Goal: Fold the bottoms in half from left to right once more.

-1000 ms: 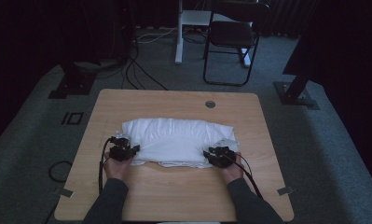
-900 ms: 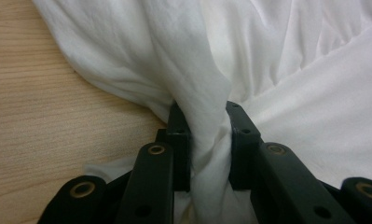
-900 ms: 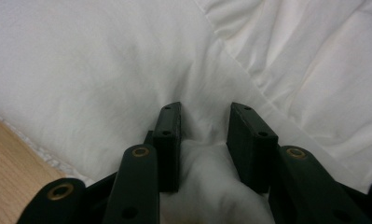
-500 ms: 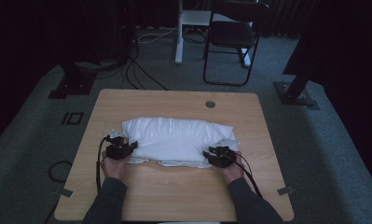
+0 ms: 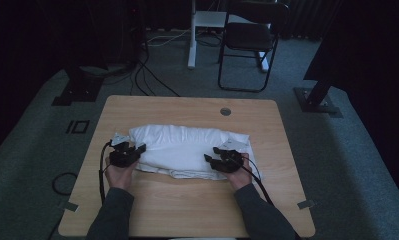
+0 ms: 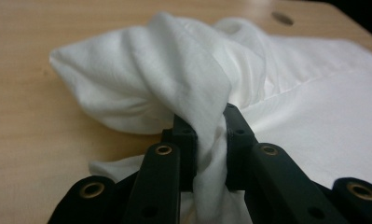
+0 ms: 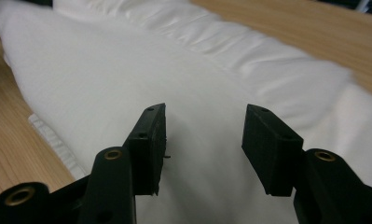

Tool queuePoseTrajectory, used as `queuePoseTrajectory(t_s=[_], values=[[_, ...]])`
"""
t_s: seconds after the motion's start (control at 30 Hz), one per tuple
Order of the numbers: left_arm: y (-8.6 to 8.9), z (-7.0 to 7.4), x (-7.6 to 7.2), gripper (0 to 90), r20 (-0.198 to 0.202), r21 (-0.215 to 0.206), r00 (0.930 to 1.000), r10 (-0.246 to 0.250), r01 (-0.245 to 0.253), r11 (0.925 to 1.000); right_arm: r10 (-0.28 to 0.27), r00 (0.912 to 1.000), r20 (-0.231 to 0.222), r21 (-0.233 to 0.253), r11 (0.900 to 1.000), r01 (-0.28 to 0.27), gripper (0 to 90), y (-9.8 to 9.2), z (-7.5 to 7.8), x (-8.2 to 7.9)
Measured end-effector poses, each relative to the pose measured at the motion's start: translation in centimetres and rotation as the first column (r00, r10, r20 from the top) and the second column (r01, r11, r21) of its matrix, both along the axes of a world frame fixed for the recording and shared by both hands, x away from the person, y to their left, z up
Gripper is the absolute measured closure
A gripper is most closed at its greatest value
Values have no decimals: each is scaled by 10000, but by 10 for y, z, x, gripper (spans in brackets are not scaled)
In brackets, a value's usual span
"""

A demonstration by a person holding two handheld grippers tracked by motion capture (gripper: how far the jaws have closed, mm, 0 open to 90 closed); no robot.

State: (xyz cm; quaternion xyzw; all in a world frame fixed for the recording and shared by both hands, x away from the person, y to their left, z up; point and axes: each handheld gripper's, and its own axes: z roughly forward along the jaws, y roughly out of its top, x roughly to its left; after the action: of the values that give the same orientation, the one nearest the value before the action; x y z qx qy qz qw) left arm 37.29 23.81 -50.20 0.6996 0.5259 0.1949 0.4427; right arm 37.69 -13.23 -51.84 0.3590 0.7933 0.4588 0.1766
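Across the middle of the table point(image 5: 187, 210) lies my white cloth point(image 5: 187, 147), nearer the front edge than the back. My left gripper point(image 6: 210, 135) is clamped on a bunched fold at its left end; my right gripper point(image 7: 204, 135) hangs spread apart over the cloth's right end.

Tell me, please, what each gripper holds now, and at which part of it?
The left gripper is shut on the white cloth, pinching a bunched fold at its left end. The right gripper is open above the cloth and holds nothing.
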Motion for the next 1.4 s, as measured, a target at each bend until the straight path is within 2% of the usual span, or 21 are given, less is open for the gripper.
queuePoseTrajectory(t_s=[0.03, 0.07, 0.13, 0.17, 0.23, 0.27, 0.3, 0.37, 0.4, 0.43, 0.57, 0.73, 0.93, 1.13, 1.33, 1.37, 1.4], values=[[0, 0, 0, 799, 0, 0, 10000, 0, 0, 10000, 56, 10000, -64, -6, 10000, -56, 488, 5, -2, 2], [-1, 8, -1, 800, 234, -49, 9997, -60, 61, 10000, 75, 9998, -173, -36, 10000, -76, 488, 8, -5, 4], [-2, 14, -3, 800, 406, -119, 9990, -165, 170, 9998, 69, 9990, -448, -146, 9999, -76, 488, 15, -12, 7], [-2, 14, -3, 801, 406, -119, 9990, -165, 170, 9998, 93, 9983, -571, -369, 9993, -114, 488, 17, -16, 9], [-6, 25, -5, 801, 699, -231, 9968, -382, 399, 9989, 179, 9965, -814, -810, 9964, -245, 488, 23, -24, 11], [-6, 25, -5, 802, 699, -231, 9968, -382, 399, 9989, 179, 9965, -814, -810, 9964, -245, 488, 23, -24, 11], [-11, 33, -5, 802, 903, -184, 9946, -510, 528, 9984, 345, 9944, -1001, -997, 9940, -445, 491, 27, -30, 13], [-11, 33, -5, 802, 903, -184, 9946, -510, 528, 9984, 367, 9938, -1053, -957, 9943, -468, 491, 28, -31, 14], [-17, 43, -5, 802, 1152, -195, 9908, -714, 741, 9971, 367, 9938, -1053, -957, 9943, -468, 491, 28, -31, 14], [-20, 47, -5, 803, 1255, -181, 9890, -779, 808, 9966, 397, 9923, -1172, -981, 9938, -514, 494, 29, -32, 15], [-33, 60, -3, 804, 1534, -17, 9821, -1093, 1108, 9938, 300, 9927, -1165, -1071, 9933, -426, 503, 33, -33, 15], [-43, 71, 0, 805, 1788, -40, 9755, -1282, 1310, 9914, 237, 9934, -1125, -1154, 9926, -367, 519, 45, -34, 15], [-53, 81, 0, 805, 2024, 97, 9660, -1612, 1626, 9866, 190, 9946, -1019, -975, 9948, -290, 526, 60, -37, 15], [-69, 90, 3, 805, 2153, 301, 9545, -2064, 2048, 9783, 154, 9964, -832, -797, 9966, -221, 527, 73, -39, 11], [-92, 91, 4, 805, 2201, 690, 9380, -2679, 2589, 9634, 345, 9962, -802, -724, 9966, -403, 526, 83, -39, 11], [-94, 90, 4, 805, 2178, 769, 9374, -2719, 2612, 9622, 416, 9953, -875, -673, 9966, -475, 525, 83, -39, 11], [-96, 88, 5, 805, 2070, 805, 9397, -2721, 2609, 9620, 481, 9945, -933, -629, 9965, -541, 521, 82, -38, 12]])
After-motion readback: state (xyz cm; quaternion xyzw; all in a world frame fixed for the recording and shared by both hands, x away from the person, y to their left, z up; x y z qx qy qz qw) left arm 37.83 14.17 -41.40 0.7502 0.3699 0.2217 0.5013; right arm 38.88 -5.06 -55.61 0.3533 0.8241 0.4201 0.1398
